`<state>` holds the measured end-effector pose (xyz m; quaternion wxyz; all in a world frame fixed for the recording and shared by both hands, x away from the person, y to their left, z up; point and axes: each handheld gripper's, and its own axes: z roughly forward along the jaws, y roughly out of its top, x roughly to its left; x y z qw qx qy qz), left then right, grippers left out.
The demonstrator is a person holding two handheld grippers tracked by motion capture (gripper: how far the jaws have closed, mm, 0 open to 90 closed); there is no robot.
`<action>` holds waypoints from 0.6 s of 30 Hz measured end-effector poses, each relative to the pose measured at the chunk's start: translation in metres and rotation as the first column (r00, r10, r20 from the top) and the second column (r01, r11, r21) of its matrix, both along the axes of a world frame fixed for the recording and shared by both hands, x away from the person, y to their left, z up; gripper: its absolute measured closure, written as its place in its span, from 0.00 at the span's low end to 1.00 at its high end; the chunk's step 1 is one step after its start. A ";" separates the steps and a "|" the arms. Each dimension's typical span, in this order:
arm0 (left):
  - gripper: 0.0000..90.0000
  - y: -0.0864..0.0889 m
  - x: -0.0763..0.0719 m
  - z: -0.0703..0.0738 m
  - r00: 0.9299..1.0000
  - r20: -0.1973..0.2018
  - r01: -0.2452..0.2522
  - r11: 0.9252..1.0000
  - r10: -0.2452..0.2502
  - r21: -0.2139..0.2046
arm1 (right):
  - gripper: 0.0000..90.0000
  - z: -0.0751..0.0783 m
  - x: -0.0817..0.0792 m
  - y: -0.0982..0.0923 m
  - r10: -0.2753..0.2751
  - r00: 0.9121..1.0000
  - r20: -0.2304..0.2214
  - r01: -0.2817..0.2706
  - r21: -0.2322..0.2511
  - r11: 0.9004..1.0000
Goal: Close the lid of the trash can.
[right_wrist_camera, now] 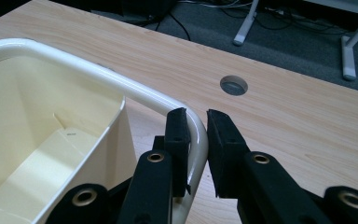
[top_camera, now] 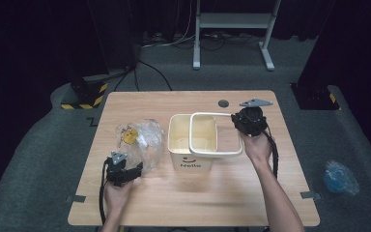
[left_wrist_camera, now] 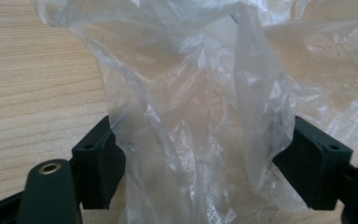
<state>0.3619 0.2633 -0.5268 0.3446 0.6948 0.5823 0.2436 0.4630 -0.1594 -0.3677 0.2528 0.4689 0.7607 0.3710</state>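
1. Gripping the near-right corner of the frame [right_wrist_camera: 121, 88], the right gripper [top_camera: 244, 126] has its jaws clamped on the cream rim, one pad inside and one outside, so the frame can be lifted or steered without slipping.
2. Frame sits tilted over the right part of the cream bin [top_camera: 186, 145], mid-table, not seated flat; looks like it is held off so a liner can go in or under it.
3. Left gripper [top_camera: 136, 170] rests near-left on the table [top_camera: 280, 193], jaws wide apart with the clear plastic bag [left_wrist_camera: 191, 116] bunched between them; pads flank the film but do not pinch it yet.
4. Bag lies crumpled left of the bin, just beside it, something yellow inside or behind it, hard to tell what.
5. My read: one hand keeps the frame clear while the other readies a grab on the bag; thin film may slide out unless jaws shut on a thick fold.
6. Blue bag [top_camera: 339, 178] lies on the floor to the right, well apart.
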 end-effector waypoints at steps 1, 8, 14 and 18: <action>0.26 0.000 0.000 0.000 1.000 0.000 -0.001 1.000 0.001 -0.002 | 0.88 0.000 0.000 0.001 0.000 1.000 -0.001 0.000 0.000 1.000; 0.26 0.000 0.000 0.000 1.000 0.001 -0.001 1.000 0.001 -0.001 | 0.88 -0.001 0.004 0.010 0.006 1.000 -0.004 -0.006 -0.005 1.000; 0.26 0.000 0.000 0.000 1.000 0.002 -0.001 1.000 0.001 -0.002 | 0.88 -0.002 0.007 0.017 0.010 1.000 -0.007 -0.010 -0.010 1.000; 0.26 0.000 0.000 0.000 1.000 0.002 0.002 1.000 -0.002 -0.003 | 0.88 -0.004 0.008 0.021 0.013 1.000 -0.010 -0.013 -0.013 1.000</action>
